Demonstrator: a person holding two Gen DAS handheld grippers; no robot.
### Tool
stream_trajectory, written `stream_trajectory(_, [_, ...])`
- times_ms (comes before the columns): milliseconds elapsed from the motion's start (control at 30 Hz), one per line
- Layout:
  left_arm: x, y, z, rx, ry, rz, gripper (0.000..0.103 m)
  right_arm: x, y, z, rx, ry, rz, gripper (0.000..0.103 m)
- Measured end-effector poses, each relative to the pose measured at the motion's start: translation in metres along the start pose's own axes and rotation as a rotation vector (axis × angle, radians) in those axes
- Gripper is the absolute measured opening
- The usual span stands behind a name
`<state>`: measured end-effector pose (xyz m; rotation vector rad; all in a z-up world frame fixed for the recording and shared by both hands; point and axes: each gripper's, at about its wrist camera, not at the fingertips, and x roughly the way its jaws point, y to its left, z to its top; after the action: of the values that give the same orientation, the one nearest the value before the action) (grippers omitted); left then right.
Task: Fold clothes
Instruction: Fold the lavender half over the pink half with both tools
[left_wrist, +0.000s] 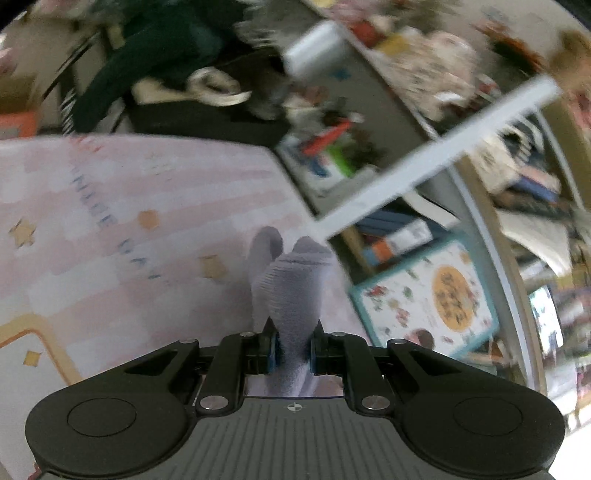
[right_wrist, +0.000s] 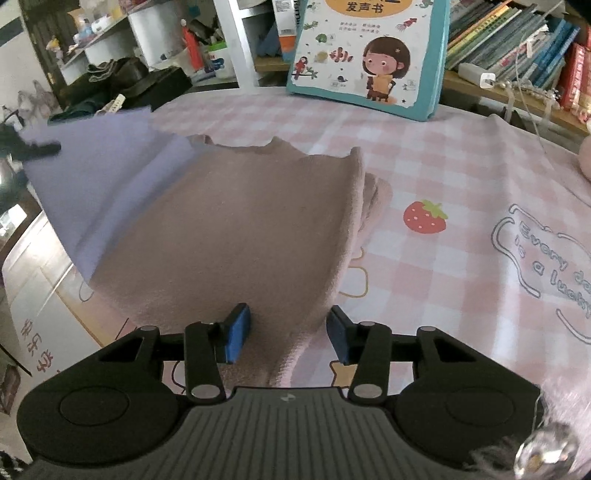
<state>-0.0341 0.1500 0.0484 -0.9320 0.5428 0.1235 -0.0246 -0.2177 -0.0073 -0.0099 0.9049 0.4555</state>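
Fingers of the left gripper stand narrow, their blue pads pinched on a bunched fold of soft lavender-grey knitted cloth that rises between them in two rounded lobes above the desk. Under it lies a pink-and-white checked desk cover with small gold stars and blue lettering. That whole view is smeared, so the dark clothing and clutter beyond the desk cannot be made out; to the right a teal-edged picture book leans at the desk's edge.

In the right wrist view the same lavender cloth hangs lifted at the left as a flat sheet, one corner caught by a dark finger tip, with its lower edge lying over a dusty-pink fleecy garment. That garment is spread flat across the middle of the desk, a thicker folded edge along its right side.

Fingers of the right gripper stand part-way apart at the garment's near hem; the hem passes between the blue pads, which are not seen pressing on it. Right of the garment, a red strawberry print marks the checked cover. The teal children's book with a cartoon girl stands upright at the desk's far edge.
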Motion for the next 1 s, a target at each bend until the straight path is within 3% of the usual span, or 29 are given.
stream_trajectory(167, [-0.011, -0.059, -0.016, 0.234, 0.021, -0.033, 0.014, 0.002, 0.002, -0.002, -0.041, -0.003, 0.025, 0.044])
stream_trajectory(400, [-0.016, -0.139, -0.066, 0.607, 0.102, -0.056, 0.014, 0.003, -0.004, -0.004, -0.053, -0.009, 0.067, 0.044])
stream_trajectory(600, [-0.001, -0.170, -0.150, 0.920, 0.224, -0.021, 0.015, 0.003, -0.012, -0.003, -0.047, -0.007, 0.106, 0.044])
stream_trajectory(733, [0.014, -0.166, -0.206, 1.110, 0.296, 0.020, 0.024, 0.001, -0.031, 0.001, 0.035, 0.033, 0.171, 0.045])
stream_trajectory(767, [0.014, -0.164, -0.214, 1.117, 0.272, 0.028, 0.026, -0.001, -0.036, 0.000, 0.048, 0.043, 0.180, 0.043])
stream_trajectory(800, [0.015, -0.161, -0.217, 1.104, 0.266, 0.024, 0.031, -0.003, -0.039, -0.001, 0.039, 0.049, 0.179, 0.047])
stream_trajectory(933, [0.025, -0.156, -0.218, 1.006, 0.313, 0.003, 0.054, -0.016, -0.057, -0.010, 0.060, 0.070, 0.186, 0.057])
stream_trajectory(1000, [0.027, -0.153, -0.221, 0.981, 0.319, -0.014, 0.061, -0.022, -0.064, -0.013, 0.073, 0.081, 0.188, 0.059])
